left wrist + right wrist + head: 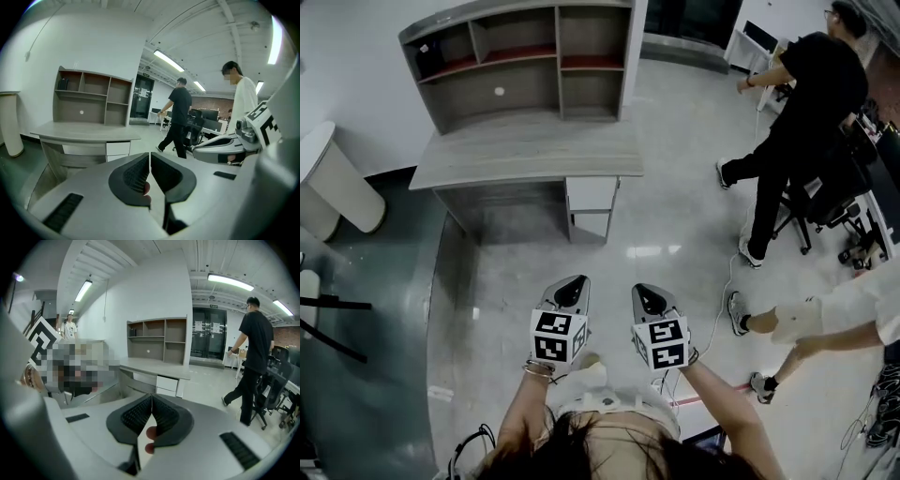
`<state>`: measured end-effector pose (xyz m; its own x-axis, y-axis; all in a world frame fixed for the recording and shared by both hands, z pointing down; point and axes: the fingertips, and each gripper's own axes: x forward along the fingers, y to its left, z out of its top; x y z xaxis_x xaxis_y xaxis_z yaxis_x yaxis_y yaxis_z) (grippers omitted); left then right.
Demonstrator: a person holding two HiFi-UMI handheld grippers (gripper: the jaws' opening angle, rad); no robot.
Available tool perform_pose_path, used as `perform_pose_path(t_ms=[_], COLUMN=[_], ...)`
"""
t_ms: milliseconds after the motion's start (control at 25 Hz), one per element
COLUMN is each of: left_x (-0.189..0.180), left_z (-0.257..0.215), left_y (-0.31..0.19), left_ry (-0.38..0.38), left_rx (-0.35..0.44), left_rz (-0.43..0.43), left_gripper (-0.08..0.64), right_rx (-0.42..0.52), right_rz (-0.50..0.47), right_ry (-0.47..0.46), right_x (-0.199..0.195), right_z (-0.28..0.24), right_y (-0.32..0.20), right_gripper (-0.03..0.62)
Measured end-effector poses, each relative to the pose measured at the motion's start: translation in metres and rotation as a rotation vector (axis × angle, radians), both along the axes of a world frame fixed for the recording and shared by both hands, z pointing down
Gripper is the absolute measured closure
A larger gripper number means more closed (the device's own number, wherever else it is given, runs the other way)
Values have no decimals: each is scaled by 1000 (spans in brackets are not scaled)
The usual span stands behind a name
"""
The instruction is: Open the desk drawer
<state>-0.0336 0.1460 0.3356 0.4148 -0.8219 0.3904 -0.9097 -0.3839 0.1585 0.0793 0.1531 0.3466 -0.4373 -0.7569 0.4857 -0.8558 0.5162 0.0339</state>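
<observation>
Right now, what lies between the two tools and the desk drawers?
Nothing: in the head view, only bare, shiny floor separates the left tool and the right tool from the drawers.

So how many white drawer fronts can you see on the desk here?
2. The upper drawer front sits just under the desktop at its right end; the lower drawer front is directly beneath it. Both look shut. Others may be hidden beneath the overhang.

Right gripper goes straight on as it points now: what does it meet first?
Likely the white drawer stack under the desk. The right gripper, shut, aims at it across bare floor. Depth is unclear, so it could meet the floor first.
</observation>
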Motion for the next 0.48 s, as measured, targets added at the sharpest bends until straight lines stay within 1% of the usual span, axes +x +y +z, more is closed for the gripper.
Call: perform_pose_path(t_ms=[240, 480], left_x=[-9, -18], left_z=[0, 6], left_y=[-9, -8], left_ry=[17, 15], left_rx=[2, -14], left_rz=[3, -9], left_gripper=[538, 538], right_rx=[3, -14], right_rz=[7, -1], right_ry=[7, 1], right_x=[-8, -15], right_z=[-1, 4], right_y=[-10, -12], right_gripper=[569, 569])
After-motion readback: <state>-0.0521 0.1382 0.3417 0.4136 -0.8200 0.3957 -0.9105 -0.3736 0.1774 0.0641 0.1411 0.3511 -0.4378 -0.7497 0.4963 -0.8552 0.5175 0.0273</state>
